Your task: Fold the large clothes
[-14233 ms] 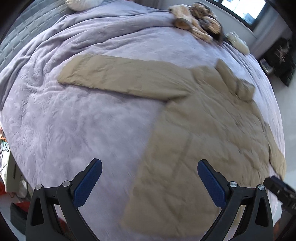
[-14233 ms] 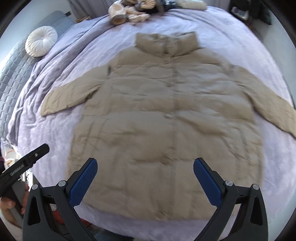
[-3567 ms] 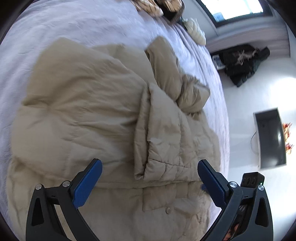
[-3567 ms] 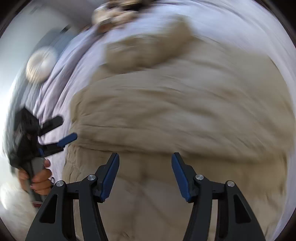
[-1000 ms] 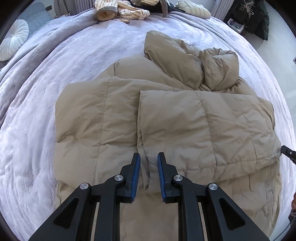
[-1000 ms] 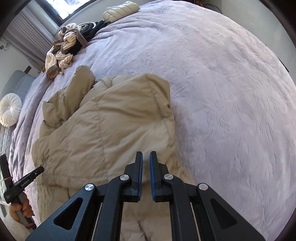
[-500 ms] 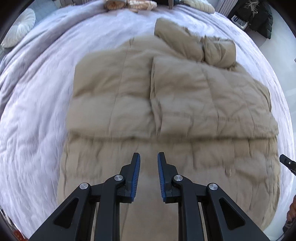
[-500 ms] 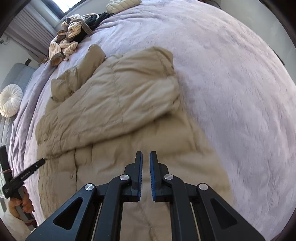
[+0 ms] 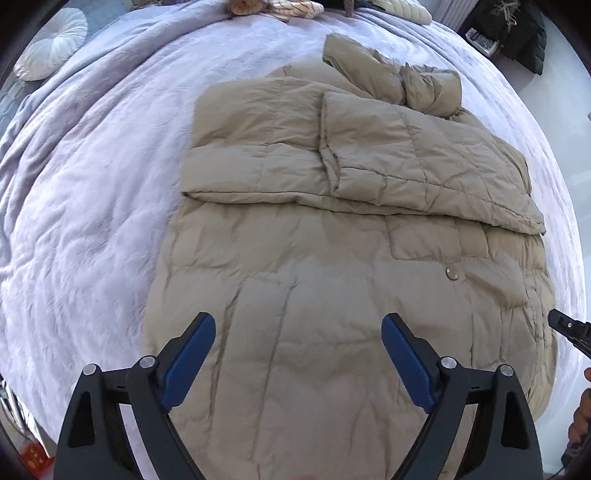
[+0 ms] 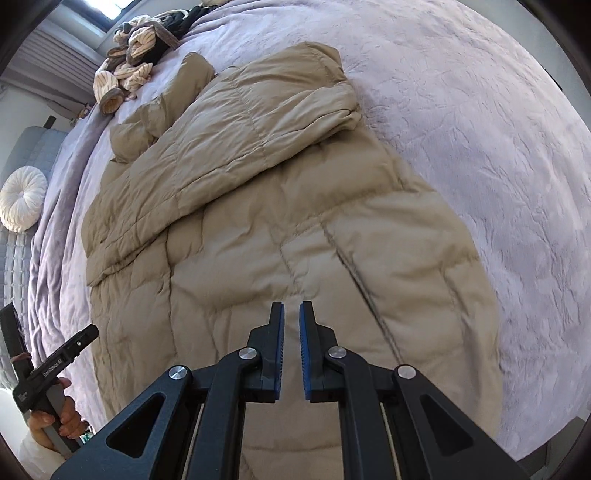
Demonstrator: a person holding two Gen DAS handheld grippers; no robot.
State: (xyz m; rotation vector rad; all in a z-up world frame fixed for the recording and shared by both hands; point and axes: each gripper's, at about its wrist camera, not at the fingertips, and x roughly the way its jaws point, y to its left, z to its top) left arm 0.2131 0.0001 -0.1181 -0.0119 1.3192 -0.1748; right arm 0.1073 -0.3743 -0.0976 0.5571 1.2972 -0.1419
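A tan puffer jacket [image 9: 332,266] lies on the lilac bed cover [image 9: 92,206], its two sleeves folded across the chest and the collar bunched at the far end. It also shows in the right wrist view [image 10: 258,229]. My left gripper [image 9: 298,343] is open and empty above the jacket's lower part. My right gripper [image 10: 291,332] is nearly shut with a narrow gap, holding nothing, above the jacket's hem area. The left gripper's body shows at the left edge of the right wrist view [image 10: 55,365].
A pile of striped and dark clothes [image 10: 136,62] lies at the far end of the bed. A round white cushion [image 10: 22,203] sits by the grey headboard. A dark coat [image 9: 517,33] lies on the floor beyond the bed.
My left gripper has opened wide. Both grippers have pulled back toward the jacket's hem, so more of its lower part shows.
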